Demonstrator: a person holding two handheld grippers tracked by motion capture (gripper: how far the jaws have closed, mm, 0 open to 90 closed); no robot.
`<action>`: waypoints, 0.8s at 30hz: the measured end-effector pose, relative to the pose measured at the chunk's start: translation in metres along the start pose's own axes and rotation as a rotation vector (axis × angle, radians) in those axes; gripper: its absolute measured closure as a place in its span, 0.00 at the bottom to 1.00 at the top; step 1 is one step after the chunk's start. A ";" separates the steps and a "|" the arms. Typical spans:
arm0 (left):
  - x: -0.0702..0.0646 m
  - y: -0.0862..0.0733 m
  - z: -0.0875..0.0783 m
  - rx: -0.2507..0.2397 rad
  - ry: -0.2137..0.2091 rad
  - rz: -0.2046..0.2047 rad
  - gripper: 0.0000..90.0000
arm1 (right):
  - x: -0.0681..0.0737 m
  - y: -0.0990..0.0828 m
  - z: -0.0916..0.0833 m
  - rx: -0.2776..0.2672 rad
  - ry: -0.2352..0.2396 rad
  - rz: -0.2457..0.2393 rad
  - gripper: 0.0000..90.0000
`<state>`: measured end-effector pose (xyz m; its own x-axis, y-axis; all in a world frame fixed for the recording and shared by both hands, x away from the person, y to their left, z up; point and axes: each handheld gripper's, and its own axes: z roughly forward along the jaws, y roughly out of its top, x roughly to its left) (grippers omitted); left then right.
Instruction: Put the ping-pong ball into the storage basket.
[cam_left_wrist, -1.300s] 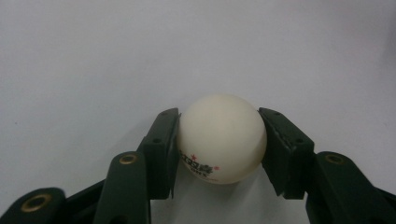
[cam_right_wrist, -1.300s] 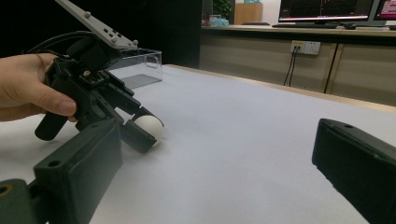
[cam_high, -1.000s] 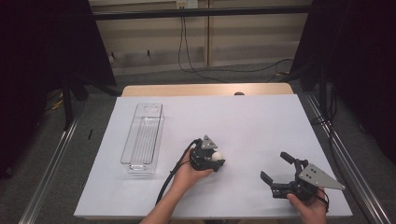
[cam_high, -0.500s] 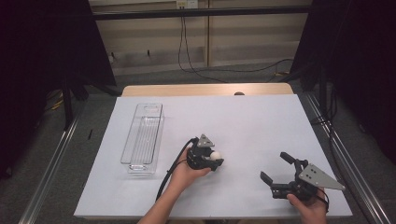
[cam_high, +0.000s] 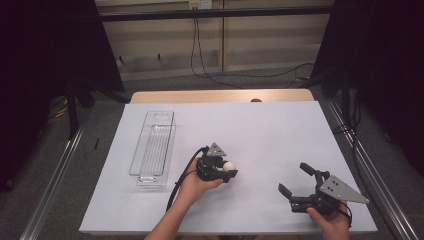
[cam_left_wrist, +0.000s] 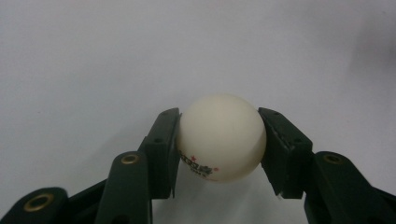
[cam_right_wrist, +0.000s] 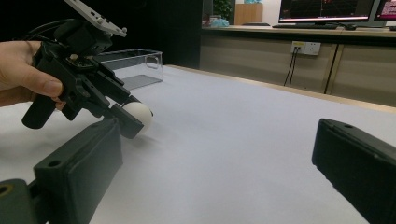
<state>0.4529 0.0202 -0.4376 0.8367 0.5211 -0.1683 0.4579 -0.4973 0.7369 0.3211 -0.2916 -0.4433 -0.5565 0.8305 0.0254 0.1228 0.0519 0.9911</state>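
While clenched on ball (cam_left_wrist: 221, 137), left gripper (cam_high: 224, 170) mid-table (cam_high: 280, 130); right gripper (cam_high: 296, 186) released, nr front edge.

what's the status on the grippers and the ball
Left gripper shut on white ball, low over table. Right gripper open, idle. Clear bin to the left, path unobstructed.

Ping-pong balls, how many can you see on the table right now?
1. The white ping-pong ball sits clamped in the left claw, near the middle of the table, right of the clear tray. None visible elsewhere.
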 end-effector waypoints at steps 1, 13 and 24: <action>0.000 0.000 -0.001 0.003 0.006 0.001 0.57 | 0.000 0.000 0.000 -0.001 0.001 -0.001 0.01; 0.005 -0.001 -0.007 -0.003 0.000 -0.011 0.57 | 0.001 0.000 0.001 -0.003 -0.002 0.006 0.01; 0.010 -0.001 -0.015 -0.018 0.013 -0.030 0.57 | 0.000 0.000 0.000 -0.003 -0.005 0.008 0.01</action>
<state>0.4567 0.0362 -0.4303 0.8187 0.5445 -0.1821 0.4773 -0.4692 0.7430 0.3212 -0.2910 -0.4432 -0.5515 0.8335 0.0323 0.1248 0.0442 0.9912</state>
